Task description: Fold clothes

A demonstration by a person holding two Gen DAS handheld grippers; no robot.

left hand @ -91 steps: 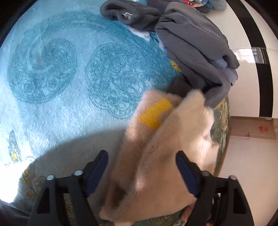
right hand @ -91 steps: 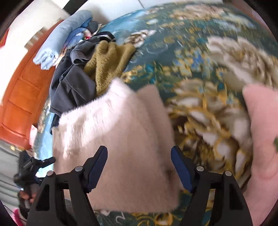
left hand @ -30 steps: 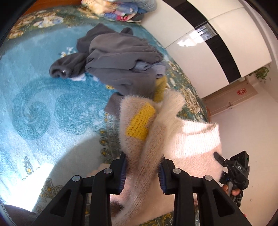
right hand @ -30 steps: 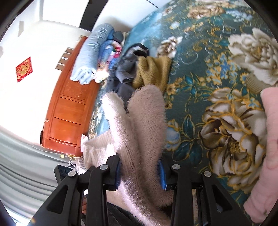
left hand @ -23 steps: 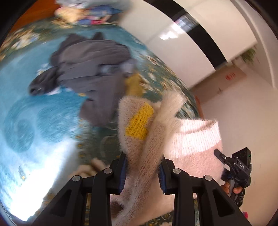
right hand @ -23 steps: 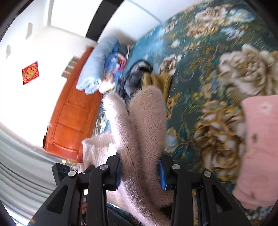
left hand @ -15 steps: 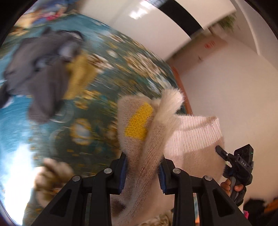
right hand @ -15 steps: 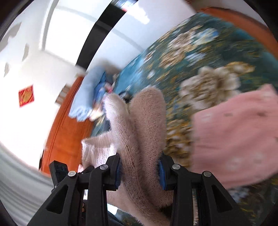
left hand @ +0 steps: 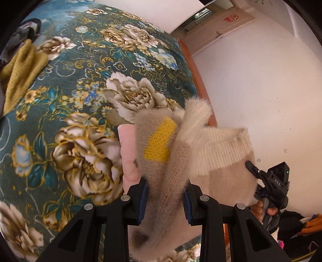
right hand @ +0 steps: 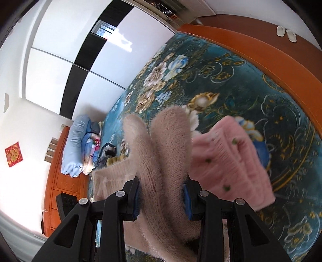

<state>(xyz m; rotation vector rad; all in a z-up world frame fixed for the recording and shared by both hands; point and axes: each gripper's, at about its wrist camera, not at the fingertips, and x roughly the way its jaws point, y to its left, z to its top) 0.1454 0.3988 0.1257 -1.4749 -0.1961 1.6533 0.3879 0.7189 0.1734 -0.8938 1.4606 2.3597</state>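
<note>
Sweater held up over bed.
Left hand-held gripper and right hand-held gripper each clamp the fuzzy beige sweater above the floral bed, beside pink garment.

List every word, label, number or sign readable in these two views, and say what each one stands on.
"DAS": white letters on the black body of the right gripper, seen from the left wrist camera.
Red square paper on the white wall: gold figure, too blurred to read.
Red sign on the pale door: too small to read.
The beige sweater, pink sweater and floral bedspread carry no text.
</note>
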